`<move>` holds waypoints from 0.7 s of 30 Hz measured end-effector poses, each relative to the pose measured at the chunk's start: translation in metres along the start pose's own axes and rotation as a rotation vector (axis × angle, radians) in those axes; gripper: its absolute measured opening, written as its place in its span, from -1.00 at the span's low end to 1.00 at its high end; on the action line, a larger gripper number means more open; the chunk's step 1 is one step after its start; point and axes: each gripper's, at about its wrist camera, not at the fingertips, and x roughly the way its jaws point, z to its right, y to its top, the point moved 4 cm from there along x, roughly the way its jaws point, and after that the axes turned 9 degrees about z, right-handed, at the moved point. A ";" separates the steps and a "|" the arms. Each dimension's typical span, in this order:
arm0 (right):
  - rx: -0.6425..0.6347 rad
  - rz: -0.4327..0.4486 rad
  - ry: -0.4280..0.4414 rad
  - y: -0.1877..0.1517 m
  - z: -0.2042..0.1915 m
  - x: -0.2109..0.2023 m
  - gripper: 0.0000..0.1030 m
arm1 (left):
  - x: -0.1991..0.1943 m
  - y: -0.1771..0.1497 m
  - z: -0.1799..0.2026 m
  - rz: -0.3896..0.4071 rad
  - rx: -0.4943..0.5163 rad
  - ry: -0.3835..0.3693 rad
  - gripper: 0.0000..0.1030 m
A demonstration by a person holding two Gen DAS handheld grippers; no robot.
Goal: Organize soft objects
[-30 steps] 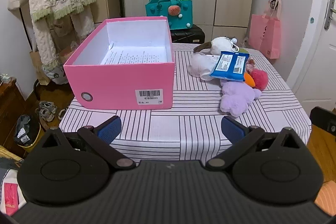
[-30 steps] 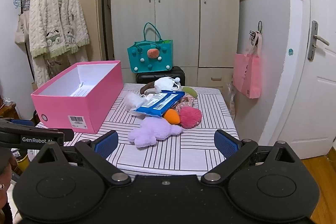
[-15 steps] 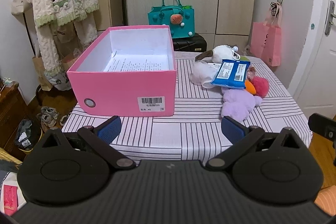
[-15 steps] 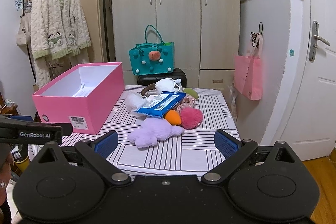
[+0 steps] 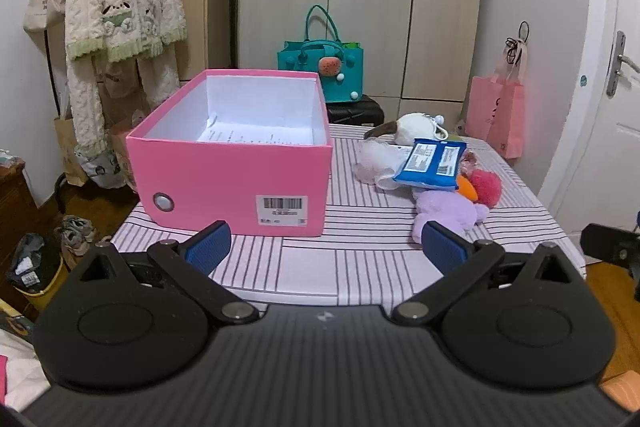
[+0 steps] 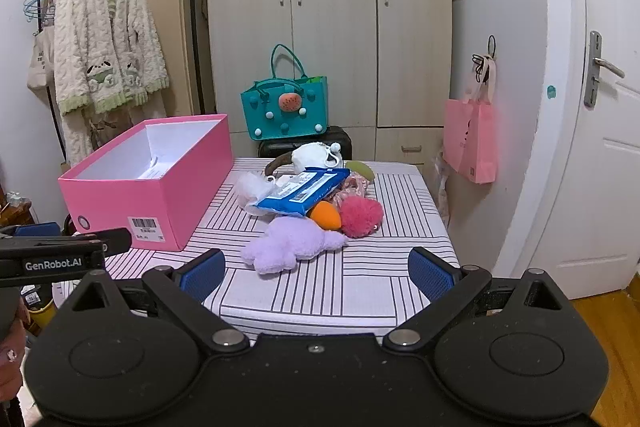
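Note:
An open pink box [image 5: 232, 179] [image 6: 148, 187] stands on the left of the striped table [image 5: 360, 259], with a paper sheet inside. A pile of soft things lies to its right: a purple plush [image 5: 448, 211] [image 6: 292, 243], a pink pompom [image 6: 362, 217], an orange ball [image 6: 325, 215], a blue wipes pack [image 5: 432, 165] [image 6: 304, 191] and a white plush [image 6: 316, 157]. My left gripper [image 5: 326, 247] is open and empty before the table's front edge. My right gripper [image 6: 316, 273] is open and empty, short of the purple plush.
A teal bag [image 6: 286, 111] sits on a black case behind the table. A pink paper bag [image 6: 472, 143] hangs at the right by a white door [image 6: 600, 147]. A coat rack with a white cardigan [image 6: 104, 39] stands at the left. Wardrobe behind.
Both grippers have lowered a little, so the table and box look lower and flatter. Both stay open. Nothing on the table has moved.

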 end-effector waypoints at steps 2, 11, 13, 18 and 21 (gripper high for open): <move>0.000 -0.001 0.000 -0.001 0.000 0.000 0.94 | 0.001 -0.001 0.000 -0.003 0.003 0.003 1.00; -0.009 0.009 0.010 -0.001 -0.001 -0.003 0.94 | 0.002 -0.003 0.001 -0.016 0.038 0.020 1.00; -0.013 0.011 0.010 -0.002 -0.002 -0.003 0.94 | 0.003 -0.004 0.001 -0.020 0.043 0.022 1.00; -0.028 0.012 0.027 -0.003 -0.004 -0.003 0.94 | 0.002 -0.004 0.001 -0.020 0.050 0.023 1.00; -0.031 0.019 0.062 0.000 -0.004 0.000 0.94 | 0.003 -0.004 0.004 -0.023 0.089 -0.009 1.00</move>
